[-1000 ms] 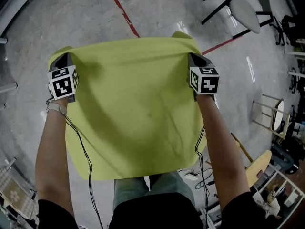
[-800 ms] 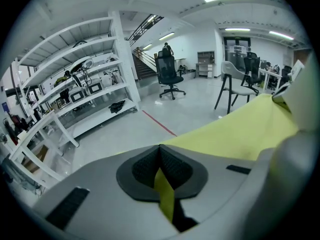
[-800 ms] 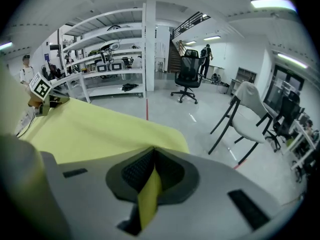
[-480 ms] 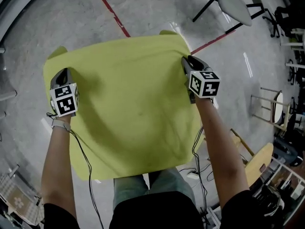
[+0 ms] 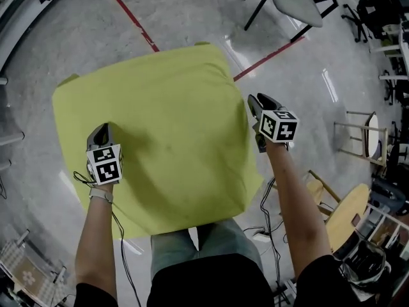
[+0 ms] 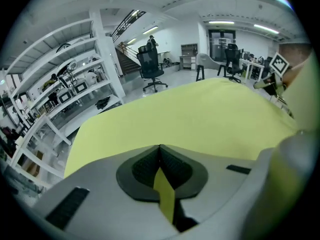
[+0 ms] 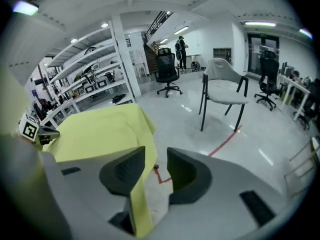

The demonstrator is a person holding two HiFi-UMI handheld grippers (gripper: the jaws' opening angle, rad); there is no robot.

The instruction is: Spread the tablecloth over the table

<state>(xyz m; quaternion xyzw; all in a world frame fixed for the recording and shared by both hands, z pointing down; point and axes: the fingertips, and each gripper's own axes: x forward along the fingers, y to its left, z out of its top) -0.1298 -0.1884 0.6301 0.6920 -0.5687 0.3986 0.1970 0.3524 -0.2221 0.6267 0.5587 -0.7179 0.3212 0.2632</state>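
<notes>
Yellow-green tablecloth (image 5: 166, 120) lying draped flat, corners hanging down, left gripper (image 5: 101, 130) clamping its near-left edge, right gripper (image 5: 257, 102) jaws just opening, standing apart, cloth edge hanging loose between them.

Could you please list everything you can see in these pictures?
tablecloth: one, yellow-green, spread over a hidden table, centre.
tape lines: two, red, on the floor beyond it.
chair: one, grey with black legs, upper right.
office chairs: several, black, far back.
shelves: one run, white, left side.
left gripper: one, grey, shut on the cloth's edge.
right gripper: one, grey, jaws just opening, cloth edge between them against one pad.
forearms: two, bare, bottom.
</notes>
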